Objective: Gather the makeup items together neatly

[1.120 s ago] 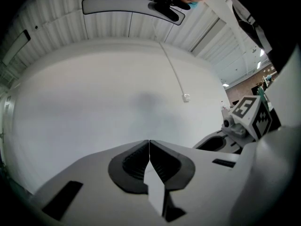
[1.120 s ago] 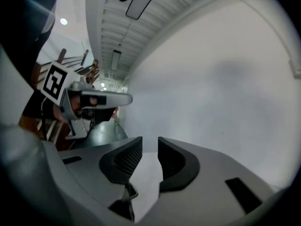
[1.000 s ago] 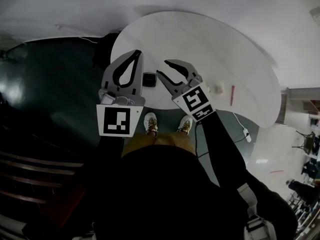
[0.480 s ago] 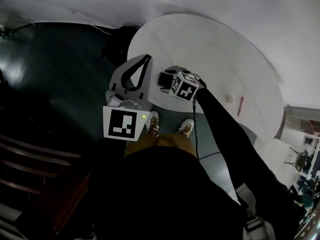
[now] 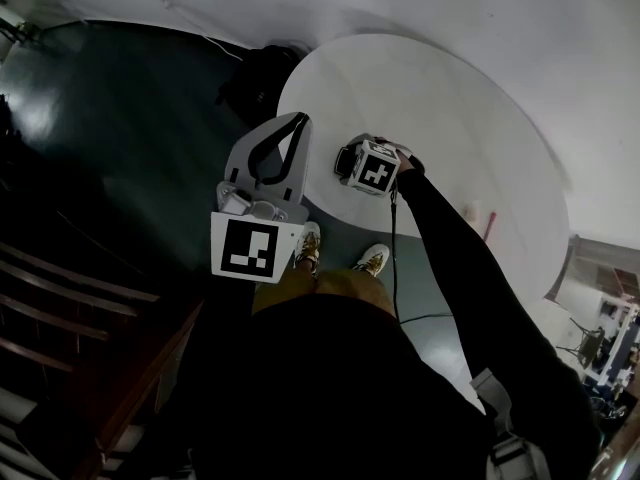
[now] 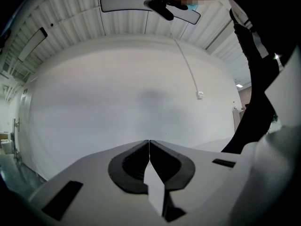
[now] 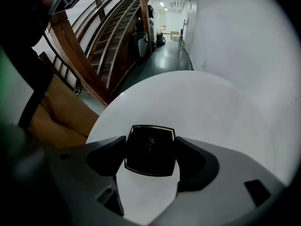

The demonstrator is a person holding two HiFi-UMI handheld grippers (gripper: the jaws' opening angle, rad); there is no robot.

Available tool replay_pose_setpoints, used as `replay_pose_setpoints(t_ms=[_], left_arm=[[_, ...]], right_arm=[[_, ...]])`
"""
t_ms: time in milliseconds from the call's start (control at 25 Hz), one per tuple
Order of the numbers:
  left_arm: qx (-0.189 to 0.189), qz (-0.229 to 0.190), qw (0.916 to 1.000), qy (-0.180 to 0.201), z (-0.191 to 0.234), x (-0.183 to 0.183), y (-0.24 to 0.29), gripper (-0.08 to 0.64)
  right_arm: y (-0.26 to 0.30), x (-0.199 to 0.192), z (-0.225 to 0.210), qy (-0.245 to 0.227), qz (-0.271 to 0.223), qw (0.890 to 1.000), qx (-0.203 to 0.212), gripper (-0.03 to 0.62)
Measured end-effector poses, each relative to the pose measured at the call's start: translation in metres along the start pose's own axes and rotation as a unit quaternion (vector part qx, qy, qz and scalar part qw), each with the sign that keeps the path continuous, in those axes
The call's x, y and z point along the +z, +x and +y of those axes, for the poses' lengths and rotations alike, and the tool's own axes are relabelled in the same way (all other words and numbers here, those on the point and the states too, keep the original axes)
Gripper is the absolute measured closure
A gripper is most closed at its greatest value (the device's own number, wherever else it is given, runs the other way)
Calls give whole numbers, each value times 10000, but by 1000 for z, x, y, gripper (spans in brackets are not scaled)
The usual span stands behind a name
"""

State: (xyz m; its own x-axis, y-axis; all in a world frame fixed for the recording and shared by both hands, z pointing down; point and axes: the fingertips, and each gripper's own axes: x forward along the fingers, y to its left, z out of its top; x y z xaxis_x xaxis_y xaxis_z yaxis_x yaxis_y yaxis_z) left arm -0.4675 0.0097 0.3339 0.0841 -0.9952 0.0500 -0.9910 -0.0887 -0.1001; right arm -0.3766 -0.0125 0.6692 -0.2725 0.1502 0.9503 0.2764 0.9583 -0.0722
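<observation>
Two white shoes (image 5: 303,248) and mustard trousers (image 5: 320,282) sit lowest at centre of the head view. A black sleeve (image 5: 450,258) runs from there up to mid-frame. The left gripper (image 5: 298,121), grey with a black-and-white marker cube (image 5: 250,248), is left of centre, and its tip meets the table's left rim in the picture. In the left gripper view its jaws are pressed together with nothing between them; ahead is a blank white wall (image 6: 94,98) with a thin white cable (image 6: 186,62) running down it. The right gripper (image 7: 150,142) is tipped steeply down over the near rim of the round white table (image 5: 450,108). Its jaws have just been opening and now stand spread wide, straddling a square black compact with a thin gold border (image 7: 150,154). That compact lies flat on the tabletop close to the near edge. The dark pads (image 7: 107,155) sit just beside its left and right sides, with no squeeze visible. Farther along the table, at the right of the head view, a small pale item (image 5: 470,211) and a slim red stick (image 5: 488,226) lie near each other, well apart from the compact. Beyond the table, the upper left of the right gripper view shows a brown wooden stair rail (image 7: 94,46). A lit corridor (image 7: 167,22) recedes at top centre.
</observation>
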Motion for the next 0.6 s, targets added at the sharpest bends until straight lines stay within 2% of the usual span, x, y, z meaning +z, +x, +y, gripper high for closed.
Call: replay_pose_setpoints(t_ms=[160, 280, 440, 600], left_arm=[[11, -12, 10000, -24, 0, 1, 2, 543], [-50, 4, 10000, 10, -4, 1, 3, 543], [-222, -1, 9997, 119, -19, 2, 11, 543], [-454, -19, 9989, 102, -49, 3, 27, 543]], right_arm=[[-4, -2, 2, -178, 78, 9998, -8, 256], [-15, -1, 0, -241, -44, 9995, -206, 256], [-49, -3, -4, -327, -285, 9976, -547, 256], [-95, -14, 3, -248, -516, 9963, -641, 256]])
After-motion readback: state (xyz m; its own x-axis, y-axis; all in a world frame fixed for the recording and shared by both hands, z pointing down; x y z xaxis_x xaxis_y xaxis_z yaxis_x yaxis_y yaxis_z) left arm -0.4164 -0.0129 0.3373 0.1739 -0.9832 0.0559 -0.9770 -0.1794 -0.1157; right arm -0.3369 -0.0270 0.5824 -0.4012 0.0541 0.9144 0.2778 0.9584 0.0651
